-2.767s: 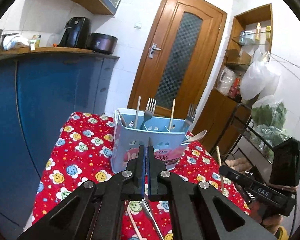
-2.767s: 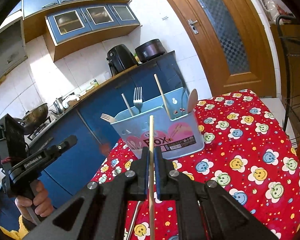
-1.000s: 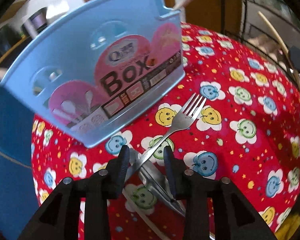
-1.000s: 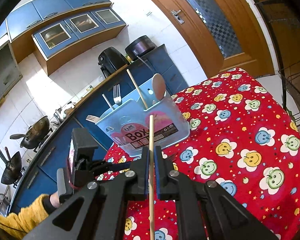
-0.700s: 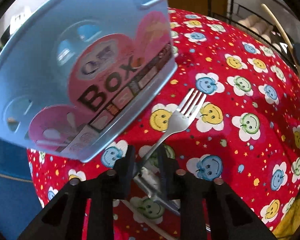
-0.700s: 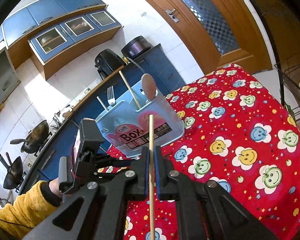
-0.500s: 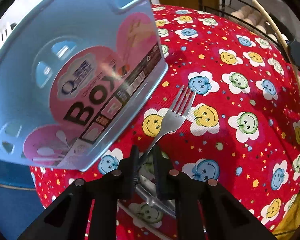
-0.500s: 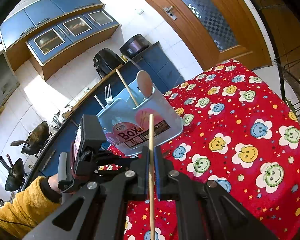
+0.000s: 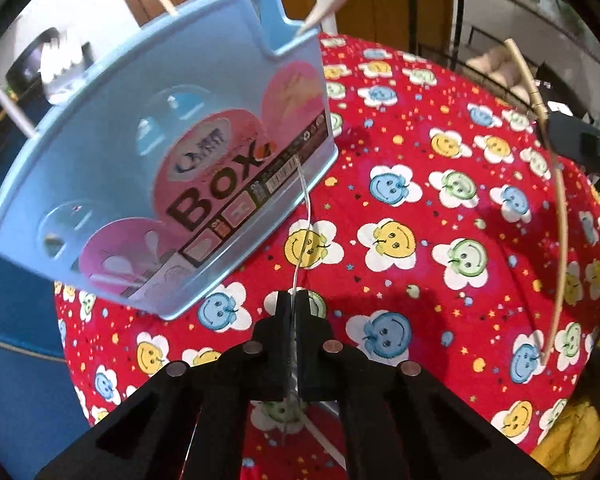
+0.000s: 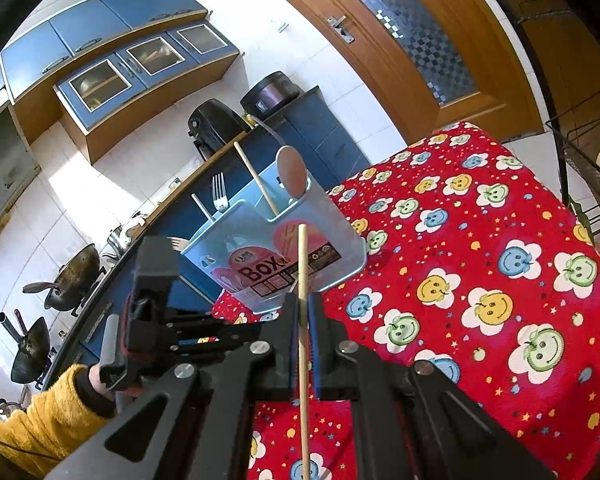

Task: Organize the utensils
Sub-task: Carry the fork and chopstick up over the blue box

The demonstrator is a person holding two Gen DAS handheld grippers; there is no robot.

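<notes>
A light blue utensil box [image 9: 172,152] stands on the red smiley tablecloth [image 9: 440,240] and holds forks, chopsticks and a spoon. It also shows in the right wrist view [image 10: 276,260]. My left gripper [image 9: 294,300] is shut on a metal fork [image 9: 302,216], seen edge-on, lifted off the cloth just right of the box's front. My right gripper [image 10: 302,308] is shut on a wooden chopstick [image 10: 302,320], which points up in front of the box. That chopstick also shows at the right of the left wrist view [image 9: 556,208].
A spoon [image 10: 292,178], a fork [image 10: 219,192] and a chopstick [image 10: 256,178] stand in the box. Another utensil lies on the cloth under my left gripper [image 9: 316,436]. A blue kitchen counter [image 10: 228,184] runs behind the table. A wire rack [image 10: 580,168] stands to the right.
My left gripper closed on the fork that lay on the cloth and lifted it, turning it edge-on. My right gripper kept holding the chopstick and drifted a little.
</notes>
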